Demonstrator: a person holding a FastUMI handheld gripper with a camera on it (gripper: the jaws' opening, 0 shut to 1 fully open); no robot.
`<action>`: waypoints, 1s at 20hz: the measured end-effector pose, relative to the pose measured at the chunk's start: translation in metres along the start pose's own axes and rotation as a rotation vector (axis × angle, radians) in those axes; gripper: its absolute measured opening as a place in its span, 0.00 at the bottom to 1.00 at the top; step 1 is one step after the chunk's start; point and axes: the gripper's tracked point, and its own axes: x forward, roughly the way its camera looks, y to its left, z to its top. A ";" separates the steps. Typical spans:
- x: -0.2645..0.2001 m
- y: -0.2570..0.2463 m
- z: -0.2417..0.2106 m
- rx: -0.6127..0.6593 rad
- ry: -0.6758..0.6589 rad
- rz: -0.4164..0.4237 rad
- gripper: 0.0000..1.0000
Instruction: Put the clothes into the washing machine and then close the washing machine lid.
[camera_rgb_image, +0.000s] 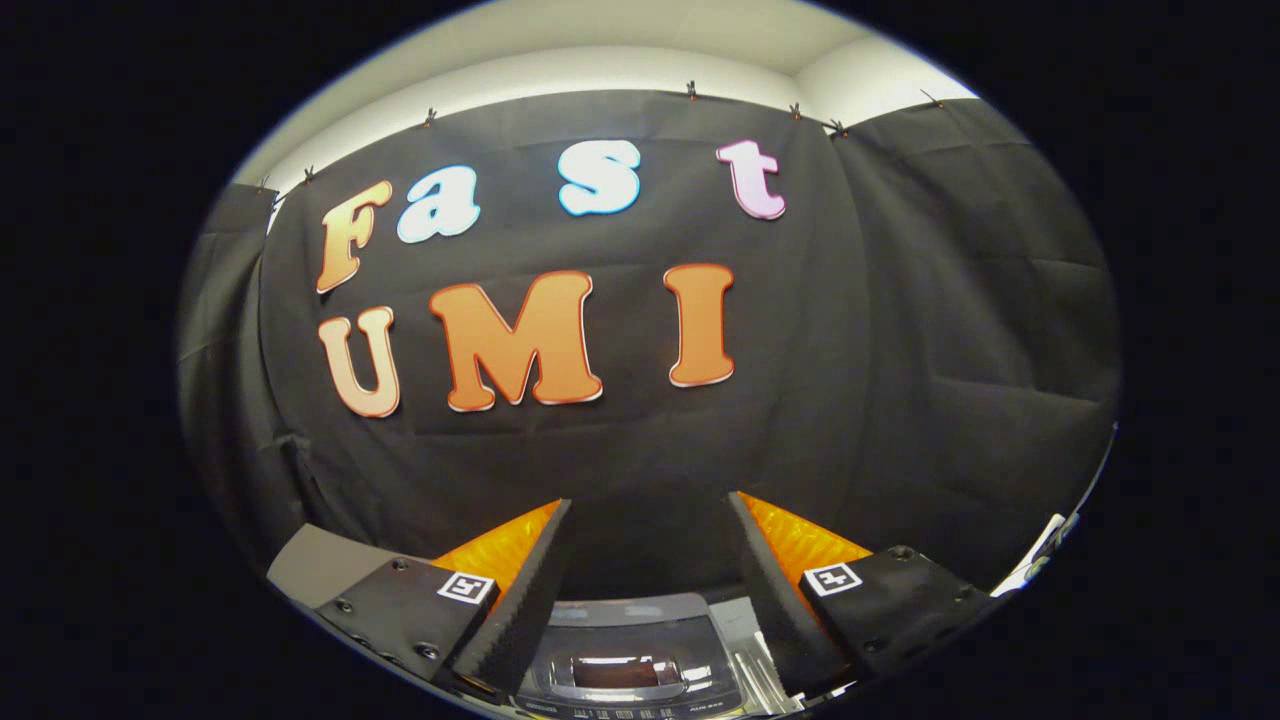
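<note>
Black cloth wall behind; hand-held gripper (650, 515) spread empty above washing machine (630, 665).

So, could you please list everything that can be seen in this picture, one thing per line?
washing machine: one, grey top with a dark glossy lid window, low between the fingers and just below them
cloth wall: one, black, creased, beyond the fingers across the back of the booth
clips: several, small and dark, along the top edge of the cloth wall
room wall: one, white, above the cloth wall
white object: one, white, partly cut off beside the right finger; too little shows to tell what it is
fingers: two, spread apart, open, holding nothing
</note>
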 end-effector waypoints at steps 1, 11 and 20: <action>-0.001 0.001 0.010 0.006 -0.012 0.003 0.97; -0.041 0.003 0.061 -0.011 -0.147 0.005 0.97; -0.075 -0.029 0.071 -0.027 -0.160 -0.081 0.97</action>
